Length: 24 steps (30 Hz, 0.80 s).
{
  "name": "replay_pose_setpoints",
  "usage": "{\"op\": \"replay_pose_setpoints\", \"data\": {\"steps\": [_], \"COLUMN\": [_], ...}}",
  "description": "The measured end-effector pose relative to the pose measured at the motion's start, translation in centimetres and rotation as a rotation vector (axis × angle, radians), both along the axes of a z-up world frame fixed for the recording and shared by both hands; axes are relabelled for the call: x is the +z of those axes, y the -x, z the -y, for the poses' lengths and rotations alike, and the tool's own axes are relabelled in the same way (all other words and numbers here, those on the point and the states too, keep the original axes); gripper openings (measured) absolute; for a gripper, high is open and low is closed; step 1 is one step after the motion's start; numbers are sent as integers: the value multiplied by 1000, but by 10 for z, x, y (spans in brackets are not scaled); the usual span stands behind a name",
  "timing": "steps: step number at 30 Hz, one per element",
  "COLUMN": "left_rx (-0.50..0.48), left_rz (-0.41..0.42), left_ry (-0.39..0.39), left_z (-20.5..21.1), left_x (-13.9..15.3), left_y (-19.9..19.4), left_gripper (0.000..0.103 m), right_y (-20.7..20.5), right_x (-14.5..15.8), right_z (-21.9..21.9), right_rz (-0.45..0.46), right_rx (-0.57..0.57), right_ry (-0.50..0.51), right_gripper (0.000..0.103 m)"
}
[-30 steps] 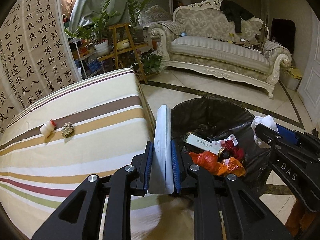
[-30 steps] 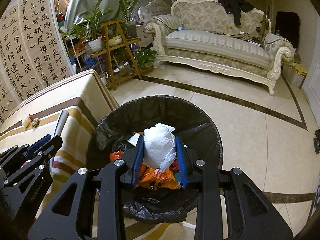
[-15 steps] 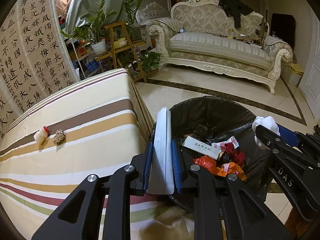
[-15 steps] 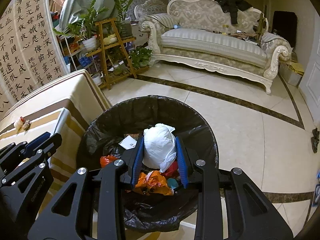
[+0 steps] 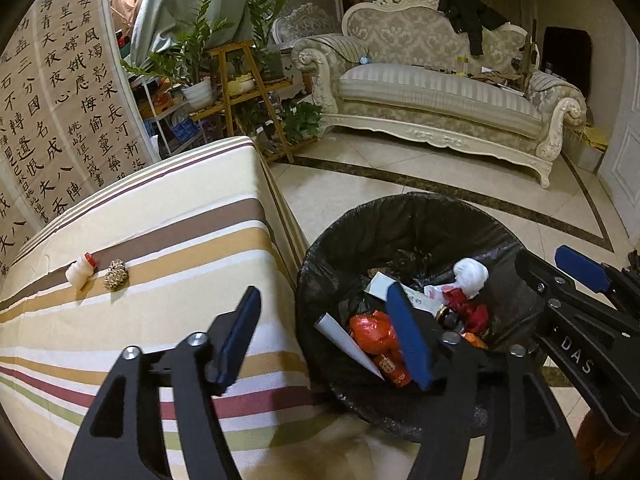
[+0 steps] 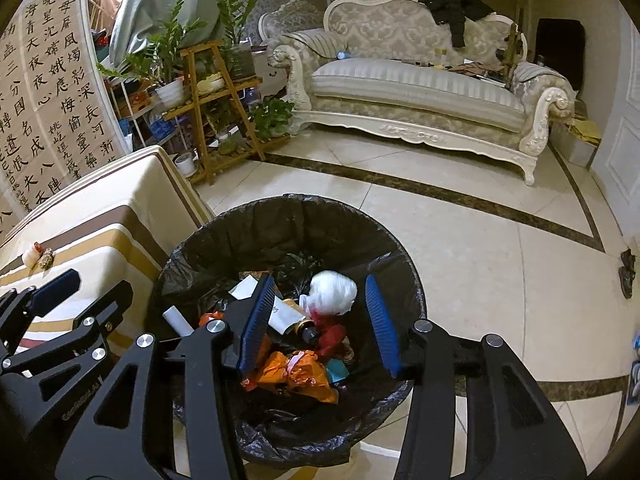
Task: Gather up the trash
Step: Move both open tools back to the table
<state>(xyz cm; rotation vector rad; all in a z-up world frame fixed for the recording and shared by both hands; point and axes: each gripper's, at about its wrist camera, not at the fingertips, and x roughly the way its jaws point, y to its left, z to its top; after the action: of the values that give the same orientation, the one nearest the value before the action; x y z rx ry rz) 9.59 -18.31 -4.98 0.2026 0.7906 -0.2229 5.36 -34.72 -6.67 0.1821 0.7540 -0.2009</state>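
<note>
— Over the trash bin [image 6: 292, 216], what are the two grippers doing?

— Both hang above its black liner. The left gripper [image 5: 324, 336] has just been opening; its two blue pads stand wide apart with nothing between them, one pad over the striped tablecloth [image 5: 160, 216], the other over the bin. The right gripper [image 6: 320, 320] has also just been opening. Its jaws stand moderately apart, and the white crumpled bag [image 6: 334, 292] shows between them, clear of both pads, down among the rubbish.

— And the flat white strip?

— One white strip [image 5: 346, 340] lies slanted inside the bin, near the left wall, beside an orange-red wrapper [image 5: 372, 332].

— What else is in the bin?

— One white carton with printed characters [image 6: 282, 312], one dark bottle neck [image 6: 306, 328], a red crumpled piece [image 6: 332, 336] and an orange wrapper [image 6: 300, 372]. Further scraps lie underneath; I cannot count those.

— Anything left on the table?

— Two items, just beside each other at the far left of the cloth: one small white bottle with a red cap [image 5: 80, 272] and one brownish crumpled lump [image 5: 116, 280]. Both are well apart from the grippers.

— Behind all that?

— One ornate sofa [image 6: 420, 92] with one dark garment [image 6: 452, 8] over its back, one wooden plant stand [image 6: 216, 100], and a calligraphy hanging [image 5: 52, 92].
</note>
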Motion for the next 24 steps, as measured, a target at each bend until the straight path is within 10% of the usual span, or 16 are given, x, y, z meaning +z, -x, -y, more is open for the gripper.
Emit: {"op": "replay_pose_setpoints", "data": {"steps": [24], "left_rx": [194], "left_rz": [19], "left_ry": [12], "left_z": [-108], "left_x": [11], "left_y": [-16], "left_gripper": [73], "right_y": [-27], "right_x": [19], "right_z": [-67], "right_rz": [13], "right_rx": [125], "right_ry": [3], "right_gripper": [59]}}
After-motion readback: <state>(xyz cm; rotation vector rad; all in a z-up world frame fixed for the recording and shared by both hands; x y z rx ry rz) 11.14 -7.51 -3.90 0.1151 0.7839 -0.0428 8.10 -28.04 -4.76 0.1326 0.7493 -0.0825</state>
